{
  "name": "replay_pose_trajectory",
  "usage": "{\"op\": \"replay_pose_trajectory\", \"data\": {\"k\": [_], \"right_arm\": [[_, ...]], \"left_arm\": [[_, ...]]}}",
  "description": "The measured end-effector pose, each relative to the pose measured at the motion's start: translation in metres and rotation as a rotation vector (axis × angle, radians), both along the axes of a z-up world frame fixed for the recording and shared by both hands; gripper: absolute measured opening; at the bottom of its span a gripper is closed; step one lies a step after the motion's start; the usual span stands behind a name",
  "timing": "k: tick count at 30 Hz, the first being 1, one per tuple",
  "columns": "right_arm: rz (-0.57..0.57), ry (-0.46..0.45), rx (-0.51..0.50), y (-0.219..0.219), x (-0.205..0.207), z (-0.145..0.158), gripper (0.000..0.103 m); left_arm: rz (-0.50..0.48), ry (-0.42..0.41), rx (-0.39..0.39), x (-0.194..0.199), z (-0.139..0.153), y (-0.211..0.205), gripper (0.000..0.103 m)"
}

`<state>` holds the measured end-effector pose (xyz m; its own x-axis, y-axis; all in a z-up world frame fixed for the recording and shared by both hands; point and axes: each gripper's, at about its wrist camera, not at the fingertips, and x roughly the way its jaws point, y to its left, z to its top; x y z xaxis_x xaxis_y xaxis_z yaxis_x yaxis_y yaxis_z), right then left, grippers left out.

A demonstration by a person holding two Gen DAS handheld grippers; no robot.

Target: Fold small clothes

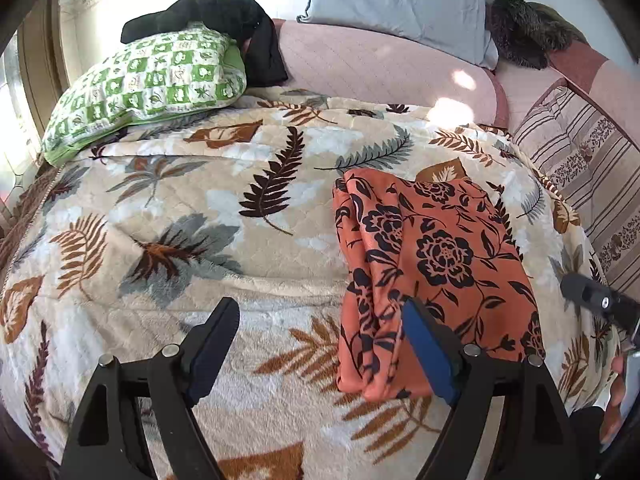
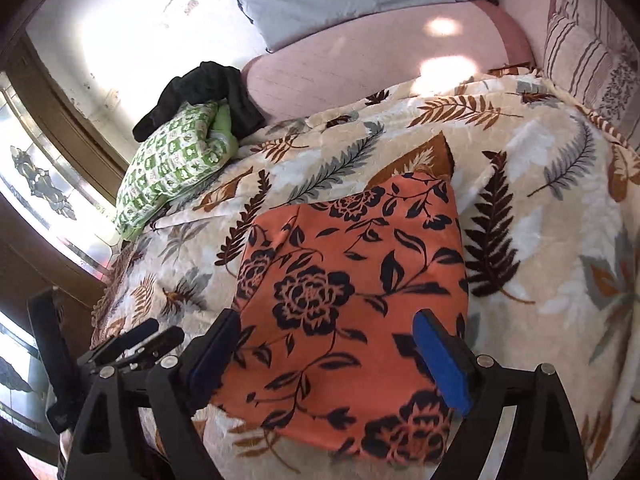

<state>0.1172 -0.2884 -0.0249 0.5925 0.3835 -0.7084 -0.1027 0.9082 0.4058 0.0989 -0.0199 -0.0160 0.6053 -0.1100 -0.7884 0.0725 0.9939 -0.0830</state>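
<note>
The folded orange floral garment (image 2: 348,304) lies on the leaf-print blanket (image 2: 540,240) toward the bed's right side, long axis running away, directly under the right hand-held gripper (image 2: 326,354), nearer than the left hand-held gripper (image 1: 320,338); both jaws apart, empty.

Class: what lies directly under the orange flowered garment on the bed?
The orange flowered garment lies folded on the leaf-print blanket, which shows around all its edges. Whatever is beneath its middle, or tucked inside its folds, is covered and cannot be seen.
</note>
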Motion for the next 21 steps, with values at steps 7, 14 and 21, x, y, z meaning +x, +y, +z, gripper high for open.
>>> {"op": "replay_pose_trajectory", "data": {"k": [7, 14, 21], "right_arm": [[-0.059, -0.037, -0.126, 0.007, -0.092, 0.011, 0.101], [-0.04, -0.079, -0.236, 0.014, -0.134, 0.032, 0.103], [-0.056, -0.083, -0.264, 0.01, -0.137, 0.041, 0.103]], "left_arm": [[0.086, -0.016, 0.036, -0.067, 0.015, -0.01, 0.093], [0.089, -0.091, -0.006, -0.105, 0.042, -0.022, 0.1], [0.049, -0.149, 0.04, -0.113, 0.061, -0.038, 0.102]]}}
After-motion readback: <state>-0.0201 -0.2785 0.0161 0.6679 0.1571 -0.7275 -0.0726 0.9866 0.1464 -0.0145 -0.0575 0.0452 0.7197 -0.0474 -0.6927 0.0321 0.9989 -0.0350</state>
